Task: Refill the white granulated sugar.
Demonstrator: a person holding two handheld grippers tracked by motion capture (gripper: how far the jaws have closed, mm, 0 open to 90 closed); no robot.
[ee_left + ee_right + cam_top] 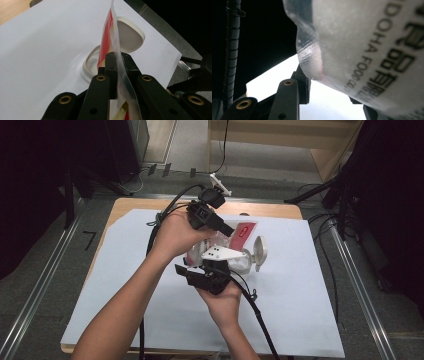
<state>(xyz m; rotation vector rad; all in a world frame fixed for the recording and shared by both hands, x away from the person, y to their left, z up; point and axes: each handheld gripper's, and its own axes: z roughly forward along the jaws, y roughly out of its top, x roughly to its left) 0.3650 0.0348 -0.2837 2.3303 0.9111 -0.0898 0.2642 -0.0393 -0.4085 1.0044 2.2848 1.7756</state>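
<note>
A clear plastic bag with a red panel [245,232] hangs between both hands over the white sheet. My left gripper [229,231] comes from the upper left and is shut on the bag's top edge; in the left gripper view its jaws [118,62] pinch the thin film of the bag [107,37]. My right gripper [220,262] reaches up from below at the bag's lower part. In the right gripper view the printed, bulging bag [362,50] sits between the jaws of the right gripper [332,92], its corner against the left pad; the right pad is hidden behind it.
A white round container [245,265] with its hinged lid [260,251] flipped open lies on the sheet under the bag, with rim [86,67] and lid [130,35] seen beyond the left jaws. The white sheet [150,320] covers the wooden table. Cables trail from both grippers.
</note>
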